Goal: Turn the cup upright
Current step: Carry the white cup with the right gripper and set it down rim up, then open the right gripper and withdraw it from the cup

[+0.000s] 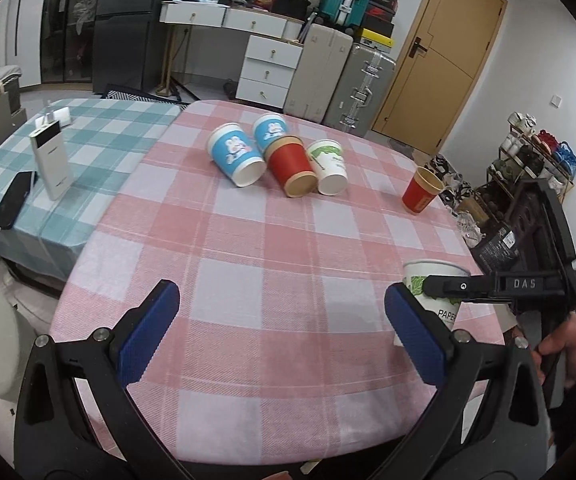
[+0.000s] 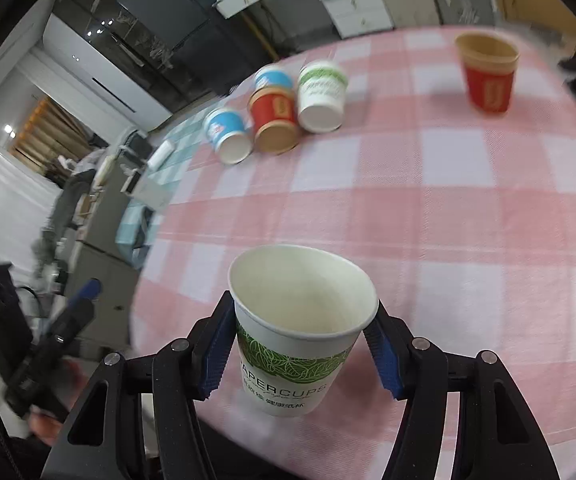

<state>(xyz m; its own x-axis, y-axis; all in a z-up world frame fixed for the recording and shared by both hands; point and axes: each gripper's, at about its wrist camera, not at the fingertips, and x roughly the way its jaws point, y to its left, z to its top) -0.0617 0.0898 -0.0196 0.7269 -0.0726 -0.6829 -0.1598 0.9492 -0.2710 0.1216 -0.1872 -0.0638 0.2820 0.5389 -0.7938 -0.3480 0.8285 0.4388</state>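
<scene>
My right gripper is shut on a white paper cup with green leaf print, held mouth-up just above the pink checked tablecloth. The same cup and right gripper show at the right of the left wrist view. My left gripper is open and empty over the near part of the table. Several cups lie on their sides at the far middle: two blue, a red and a white-green. A red cup stands upright at the far right.
A teal checked table adjoins on the left with a power bank and a phone. Suitcases, drawers and a door stand behind. The pink table's right edge is close to the held cup.
</scene>
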